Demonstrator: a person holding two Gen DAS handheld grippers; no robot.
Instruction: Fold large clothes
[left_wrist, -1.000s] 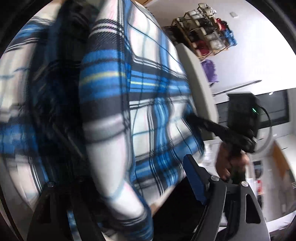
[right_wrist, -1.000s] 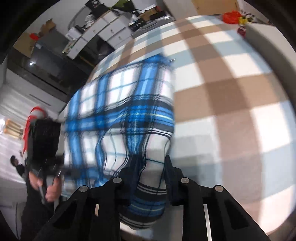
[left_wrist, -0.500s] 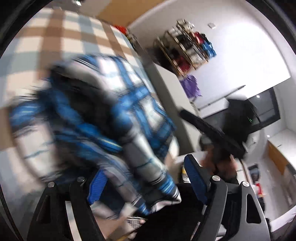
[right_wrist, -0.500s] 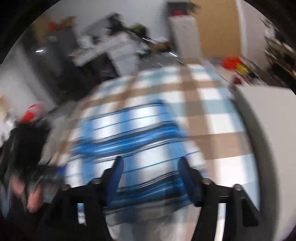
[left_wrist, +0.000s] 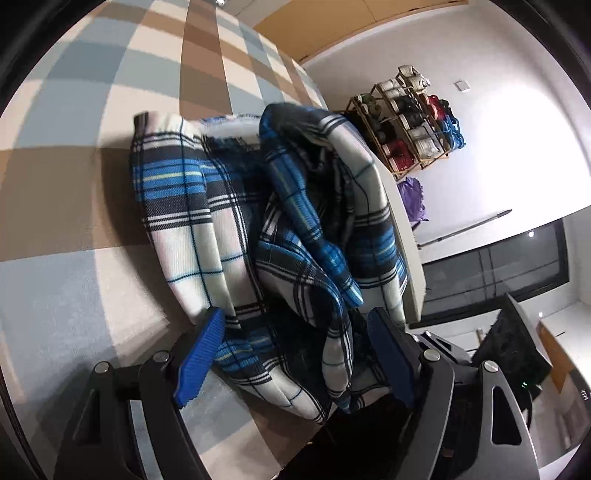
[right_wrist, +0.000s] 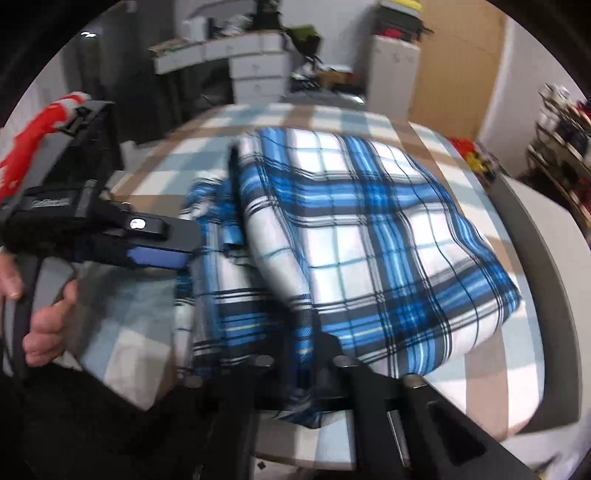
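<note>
- The plaid garment (right_wrist: 354, 236), blue, white and black, lies in a thick folded bundle on the checked tabletop (left_wrist: 74, 184), close to the table's near edge.
- In the right wrist view its smooth folded face fills the middle and right, while looser layers and raw edges (right_wrist: 218, 266) bunch along its left side.
- Its long axis seems to run away from the person, from the near edge toward the far end of the table.
- The right gripper (right_wrist: 303, 373) sits at the bundle's near edge; its jaws have just been closing and now stand shut, with a fold of plaid apparently pinched between them.
- The left gripper (left_wrist: 295, 354) faces the loose, layered side, jaws wide apart, cloth lying between the blue pads (left_wrist: 201, 354) but not clearly squeezed.
- My judgement: the untidy layers lie nearest the left gripper, so it is better placed to take them.
- A shelf rack (left_wrist: 410, 114) stands well apart against the wall.
</note>
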